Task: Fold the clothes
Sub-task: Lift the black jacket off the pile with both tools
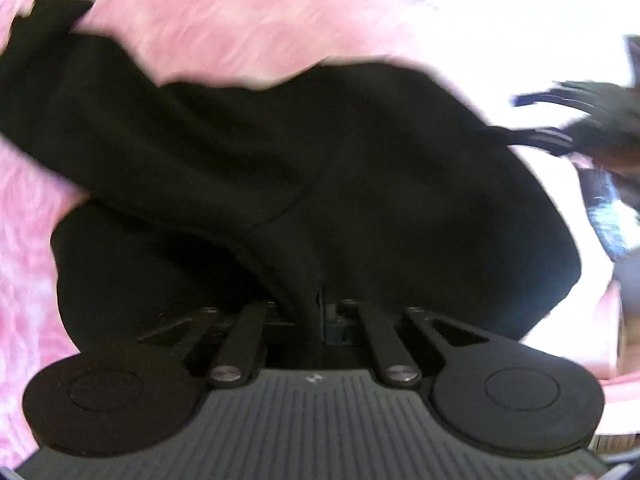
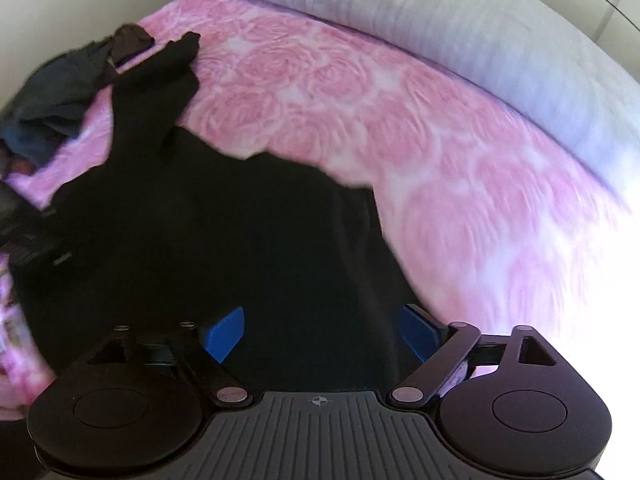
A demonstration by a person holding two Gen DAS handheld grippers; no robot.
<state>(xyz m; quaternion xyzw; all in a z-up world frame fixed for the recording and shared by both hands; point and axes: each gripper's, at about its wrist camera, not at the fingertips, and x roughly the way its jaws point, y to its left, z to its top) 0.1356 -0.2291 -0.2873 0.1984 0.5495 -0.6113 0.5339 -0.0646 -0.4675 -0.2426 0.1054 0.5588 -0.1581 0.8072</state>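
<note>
In the right wrist view a cream wall fills the upper left of the frame. Below it, at the left edge, a heap of dark clothes lies on a pink rose-patterned blanket covering the bed. A pale grey folded quilt arcs across the top and down the right side. The black garment spreads over the lower centre, one sleeve reaching up toward the heap. The right tongs stand wide, blue fingertips apart over the black cloth, gripping nothing.

In the left wrist view the same pink blanket fills the left and top, glare washing out the upper right. The black garment bulges across the middle. The left tongs are pinched narrow on a fold of it at lower centre. The right tongs show blurred at the right edge.
</note>
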